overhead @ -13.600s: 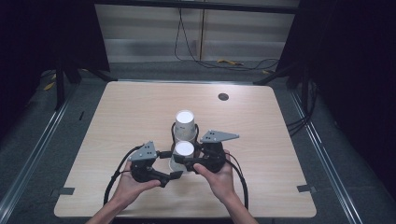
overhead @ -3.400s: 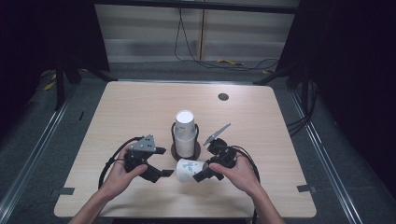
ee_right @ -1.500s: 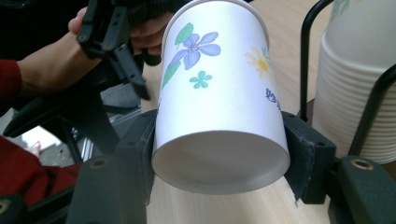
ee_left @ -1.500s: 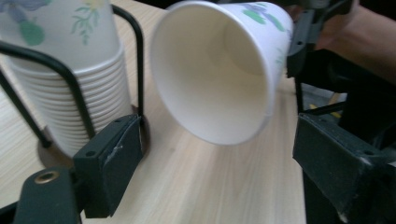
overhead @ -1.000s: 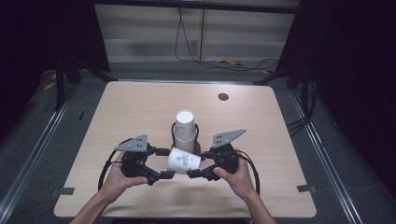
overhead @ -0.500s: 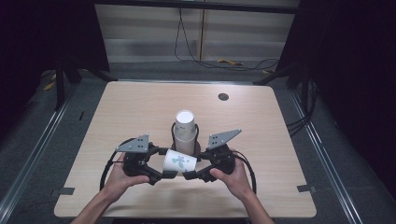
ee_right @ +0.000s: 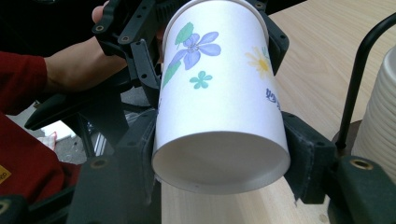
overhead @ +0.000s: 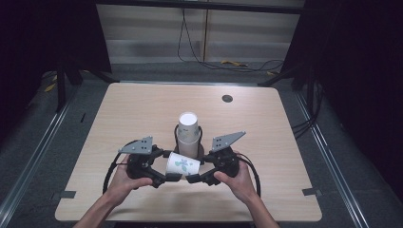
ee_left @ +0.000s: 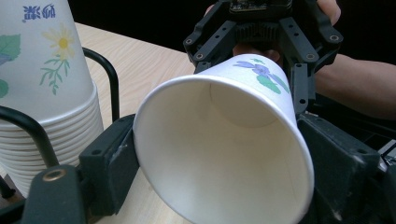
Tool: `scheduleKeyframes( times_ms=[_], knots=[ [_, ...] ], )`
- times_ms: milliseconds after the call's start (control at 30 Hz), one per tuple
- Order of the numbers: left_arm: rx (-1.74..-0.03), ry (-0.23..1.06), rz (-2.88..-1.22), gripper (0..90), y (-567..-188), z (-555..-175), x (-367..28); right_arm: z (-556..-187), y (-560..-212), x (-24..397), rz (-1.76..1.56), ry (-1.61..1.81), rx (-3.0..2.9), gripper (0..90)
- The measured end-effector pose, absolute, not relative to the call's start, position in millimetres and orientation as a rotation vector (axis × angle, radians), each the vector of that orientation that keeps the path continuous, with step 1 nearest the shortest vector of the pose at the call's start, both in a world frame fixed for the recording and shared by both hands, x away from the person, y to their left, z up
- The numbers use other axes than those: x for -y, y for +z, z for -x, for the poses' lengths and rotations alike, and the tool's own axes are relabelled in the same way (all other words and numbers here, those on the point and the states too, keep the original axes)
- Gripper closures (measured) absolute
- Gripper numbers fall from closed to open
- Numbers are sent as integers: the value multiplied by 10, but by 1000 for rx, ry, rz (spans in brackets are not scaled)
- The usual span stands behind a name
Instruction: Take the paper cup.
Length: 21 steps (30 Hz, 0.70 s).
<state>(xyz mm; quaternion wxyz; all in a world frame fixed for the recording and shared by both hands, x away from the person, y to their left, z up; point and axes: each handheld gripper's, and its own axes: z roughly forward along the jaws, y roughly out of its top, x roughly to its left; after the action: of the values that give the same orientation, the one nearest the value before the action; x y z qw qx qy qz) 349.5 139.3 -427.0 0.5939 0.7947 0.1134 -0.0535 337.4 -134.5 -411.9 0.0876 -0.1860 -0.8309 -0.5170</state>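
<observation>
Paper cup (overhead: 182, 165) lying sideways above near counter (overhead: 285, 142) edge, just in front of cup stack (overhead: 188, 134) in black wire holder. Left tool (overhead: 167, 178) just closed, pinching rim end; right tool (overhead: 192, 179) pinching base end. Light wood counter, dark room, cables on far floor. Hands low, facing each other.

Counter (overhead: 142, 109): pale wood, rounded corners, on a dark grey floor.
Paper cup (overhead: 183, 164): white with a small floral print, lying on its side above the counter's near part, wide mouth toward the left tool, base toward the right tool.
Left tool (overhead: 167, 177): in the person's left hand (overhead: 124, 179), its jaws at the cup's mouth end, having just been closing with the cup between them.
Right tool (overhead: 194, 178): in the person's right hand (overhead: 236, 178), jaws at the cup's base end.
Cup stack (overhead: 188, 133): upside-down white cups, upright in a black wire holder just behind the held cup.
Round grommet (overhead: 227, 99): dark, near the far edge.
Cables: black loops trailing from both tools.
</observation>
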Motion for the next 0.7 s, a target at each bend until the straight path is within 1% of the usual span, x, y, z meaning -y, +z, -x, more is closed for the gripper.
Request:
scheduleKeyframes(
  times_ms=[367,700],
  knots=[
    [-251,-121,-1821,247,-4236,-3500,-1438,-3395,-4137,1329,562,-1521,2472,346],
    [-252,-126,-1802,270,-4202,-3490,-1452,-3402,-4174,1306,564,-1515,2471,308]
  ],
)
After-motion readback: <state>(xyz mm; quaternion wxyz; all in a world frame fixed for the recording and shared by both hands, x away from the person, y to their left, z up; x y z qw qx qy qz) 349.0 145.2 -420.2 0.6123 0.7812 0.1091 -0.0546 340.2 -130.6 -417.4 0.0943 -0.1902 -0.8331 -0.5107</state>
